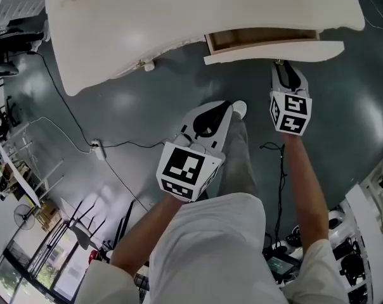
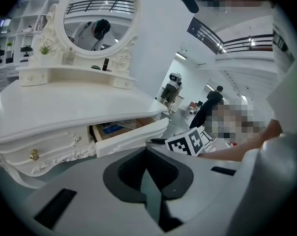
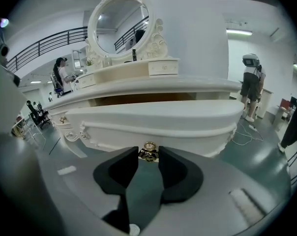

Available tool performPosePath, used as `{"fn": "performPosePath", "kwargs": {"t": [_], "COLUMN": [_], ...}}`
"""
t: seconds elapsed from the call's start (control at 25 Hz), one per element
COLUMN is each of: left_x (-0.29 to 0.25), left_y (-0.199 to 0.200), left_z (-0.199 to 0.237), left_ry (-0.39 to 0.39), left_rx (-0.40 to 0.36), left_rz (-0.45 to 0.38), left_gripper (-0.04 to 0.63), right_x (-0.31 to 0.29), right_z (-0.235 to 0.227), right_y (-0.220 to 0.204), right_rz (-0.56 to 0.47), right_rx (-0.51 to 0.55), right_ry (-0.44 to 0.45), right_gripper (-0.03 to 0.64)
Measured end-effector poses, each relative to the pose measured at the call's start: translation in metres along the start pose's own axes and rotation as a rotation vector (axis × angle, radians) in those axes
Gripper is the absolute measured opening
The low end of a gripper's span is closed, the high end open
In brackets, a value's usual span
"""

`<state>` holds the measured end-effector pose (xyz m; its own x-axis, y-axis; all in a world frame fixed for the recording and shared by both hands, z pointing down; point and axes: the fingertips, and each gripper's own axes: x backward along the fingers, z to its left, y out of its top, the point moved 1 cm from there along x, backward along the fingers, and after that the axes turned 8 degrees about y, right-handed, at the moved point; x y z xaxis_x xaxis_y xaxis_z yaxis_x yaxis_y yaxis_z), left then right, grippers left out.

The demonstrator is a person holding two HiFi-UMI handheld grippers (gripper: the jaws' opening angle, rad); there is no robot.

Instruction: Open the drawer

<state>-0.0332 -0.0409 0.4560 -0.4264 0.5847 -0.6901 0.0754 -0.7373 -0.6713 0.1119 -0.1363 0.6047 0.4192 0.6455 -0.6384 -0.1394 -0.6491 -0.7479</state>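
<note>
The white dressing table (image 1: 179,11) has its right drawer (image 1: 274,50) pulled partly out, so the wooden inside shows. In the right gripper view the drawer front (image 3: 153,124) fills the middle and its brass knob (image 3: 149,152) sits between the black pads. My right gripper (image 3: 149,155) is shut on that knob, and in the head view it (image 1: 281,64) reaches up under the drawer front. My left gripper (image 1: 228,105) hangs shut and empty over the floor, short of the table. In the left gripper view the closed tips (image 2: 147,149) point toward the open drawer (image 2: 131,136).
A second, closed drawer with a brass knob (image 2: 34,155) sits to the left. An oval mirror (image 2: 100,14) stands on the tabletop. A cable and power strip (image 1: 97,149) lie on the dark floor at left. People and a robot (image 3: 250,82) stand further off.
</note>
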Motion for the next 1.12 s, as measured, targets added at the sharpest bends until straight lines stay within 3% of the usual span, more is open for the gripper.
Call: {"fn": "performPosePath", "kwargs": {"t": [1.12], "left_x": [0.002], "left_y": [-0.012], "left_z": [-0.011], "left_ry": [-0.072], "left_rx": [-0.047], "left_rz": [0.018], "left_gripper": [0.009], "right_x": [0.043], "right_z": [0.007], "right_y": [-0.037], "right_rz": [0.023], "right_rx": [-0.023], "right_ry": [-0.046], "right_gripper": [0.140]}}
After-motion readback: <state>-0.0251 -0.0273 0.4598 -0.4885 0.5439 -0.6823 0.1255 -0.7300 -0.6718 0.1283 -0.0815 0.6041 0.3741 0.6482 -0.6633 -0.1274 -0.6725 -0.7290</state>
